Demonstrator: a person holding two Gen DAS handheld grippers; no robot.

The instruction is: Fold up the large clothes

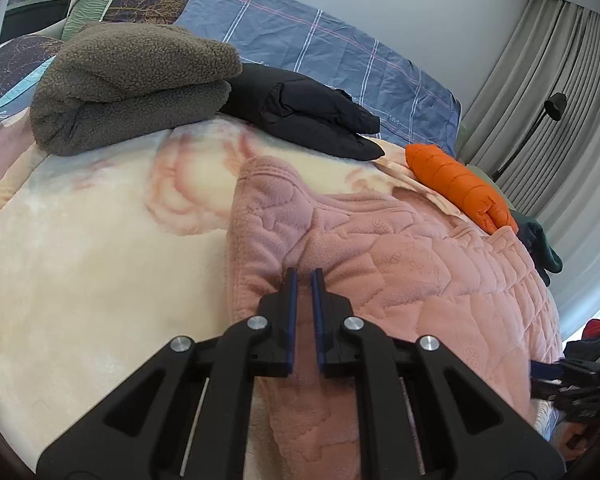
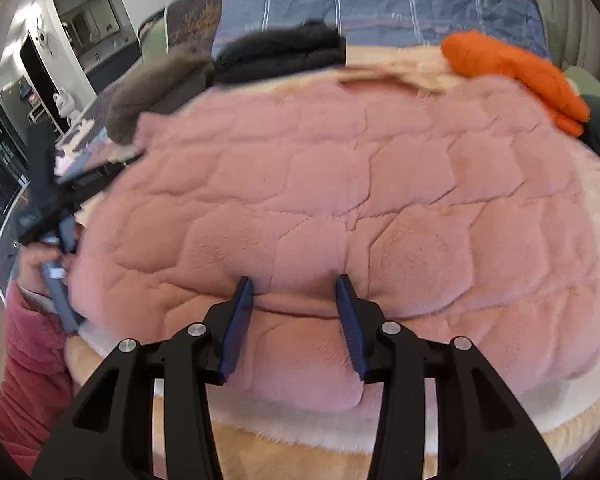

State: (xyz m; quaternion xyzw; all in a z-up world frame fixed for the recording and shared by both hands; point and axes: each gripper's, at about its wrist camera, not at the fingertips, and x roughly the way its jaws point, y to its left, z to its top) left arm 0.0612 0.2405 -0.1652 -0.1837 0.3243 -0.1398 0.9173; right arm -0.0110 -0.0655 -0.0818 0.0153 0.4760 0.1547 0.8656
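On the bed's cream floral blanket (image 1: 100,260) three garments already lie folded along the far side: a grey-brown fleece (image 1: 132,84), a black jacket (image 1: 308,116) touching it, and an orange puffer jacket (image 1: 460,188) further toward the curtains, so part of the pile looks finished. The piece in hand is a pink quilted fleece garment (image 2: 320,184), spread across the near half of the blanket and, by its broad flat shape, only partly folded at most. The left gripper (image 1: 304,276) has its jaws nearly together with a fold of the pink fabric's left edge pinched between them. The right gripper (image 2: 294,280) stands wide apart, its tips resting at the garment's near hem with nothing clamped. A dark green garment (image 1: 540,244) lies crumpled just beyond the orange one, apparently unfolded. The judgement is that this garment's folding is at an early stage, with the green piece left afterwards.
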